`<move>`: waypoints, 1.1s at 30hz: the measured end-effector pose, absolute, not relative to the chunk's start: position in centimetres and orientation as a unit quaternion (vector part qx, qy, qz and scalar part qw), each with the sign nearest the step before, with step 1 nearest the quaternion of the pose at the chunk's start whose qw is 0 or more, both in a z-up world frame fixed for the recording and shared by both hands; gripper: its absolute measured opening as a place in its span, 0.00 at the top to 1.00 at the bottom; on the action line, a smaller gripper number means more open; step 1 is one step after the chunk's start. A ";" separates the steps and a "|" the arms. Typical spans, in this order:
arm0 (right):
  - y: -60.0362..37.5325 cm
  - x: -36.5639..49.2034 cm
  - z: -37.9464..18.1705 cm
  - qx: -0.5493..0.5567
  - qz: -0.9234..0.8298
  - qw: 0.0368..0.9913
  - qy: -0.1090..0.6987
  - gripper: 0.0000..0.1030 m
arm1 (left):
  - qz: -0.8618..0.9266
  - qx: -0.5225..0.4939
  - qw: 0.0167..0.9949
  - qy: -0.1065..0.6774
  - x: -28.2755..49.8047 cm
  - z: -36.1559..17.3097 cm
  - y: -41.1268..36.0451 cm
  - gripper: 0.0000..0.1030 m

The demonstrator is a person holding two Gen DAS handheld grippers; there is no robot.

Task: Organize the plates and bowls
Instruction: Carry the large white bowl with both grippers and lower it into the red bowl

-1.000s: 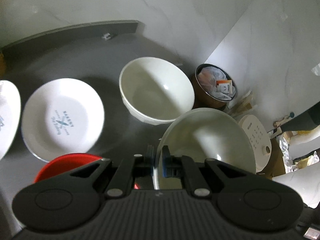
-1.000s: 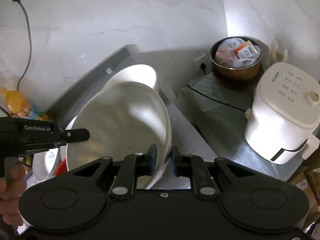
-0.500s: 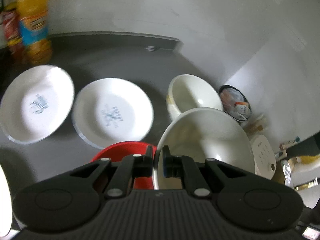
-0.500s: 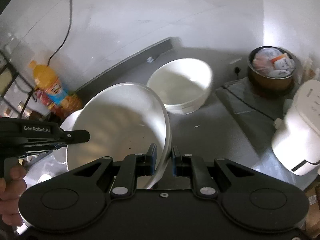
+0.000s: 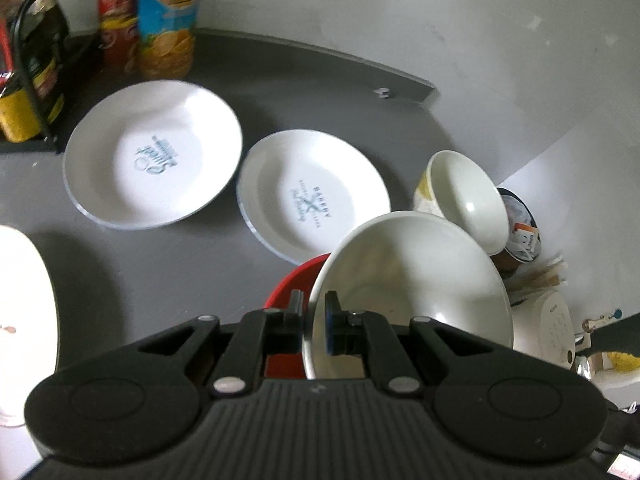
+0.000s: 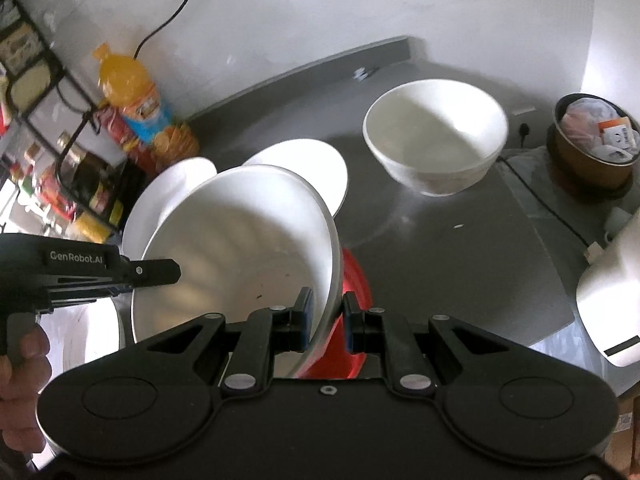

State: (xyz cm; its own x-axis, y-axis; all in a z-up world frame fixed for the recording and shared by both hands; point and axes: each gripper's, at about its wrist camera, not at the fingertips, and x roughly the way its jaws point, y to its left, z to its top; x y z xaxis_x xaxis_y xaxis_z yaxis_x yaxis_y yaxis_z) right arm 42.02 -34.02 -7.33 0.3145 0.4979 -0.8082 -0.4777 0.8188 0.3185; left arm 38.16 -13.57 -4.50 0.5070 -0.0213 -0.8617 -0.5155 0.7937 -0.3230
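White bowl (image 5: pixel 412 280) held tilted above the red dish (image 6: pixel 352 320) on the grey surface (image 6: pixel 440 260): my left gripper (image 5: pixel 314 320) and right gripper (image 6: pixel 324 320) each pinch opposite rims, sharing its weight, I judge.

Right tongs (image 6: pixel 325 320) clamp rim of tilted white bowl (image 6: pixel 240 248) (red dish (image 6: pixel 354 300) beneath); left tongs (image 6: pixel 160 272) alongside

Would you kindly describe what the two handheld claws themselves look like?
Both are matte black plastic. The left claw and right claw have ribbed bodies, round side discs, silver screws and blue-lined finger pads. White "GenRobot.AI" lettering marks the left claw's side in the right wrist view.
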 end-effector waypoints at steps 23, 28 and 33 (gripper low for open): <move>-31.5 41.9 -10.1 -0.066 0.315 0.774 0.545 0.75 | 0.185 -0.292 0.797 0.495 37.1 -8.3 -13.2 0.92; -31.9 42.4 -9.9 -0.055 0.313 0.777 0.543 0.74 | 0.189 -0.292 0.795 0.497 37.3 -8.2 -13.3 0.92; -32.6 42.7 -9.3 -0.035 0.316 0.775 0.546 0.68 | 0.189 -0.291 0.788 0.508 37.5 -7.8 -13.2 0.89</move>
State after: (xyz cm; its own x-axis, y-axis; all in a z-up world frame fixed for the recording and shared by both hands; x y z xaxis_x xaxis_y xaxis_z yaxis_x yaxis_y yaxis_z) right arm 42.66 -32.59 -9.32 0.2049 0.4516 -0.8684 -0.5279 0.7981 0.2905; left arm 37.52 -13.25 -7.80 0.4117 0.0025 -0.9113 -0.5943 0.7588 -0.2665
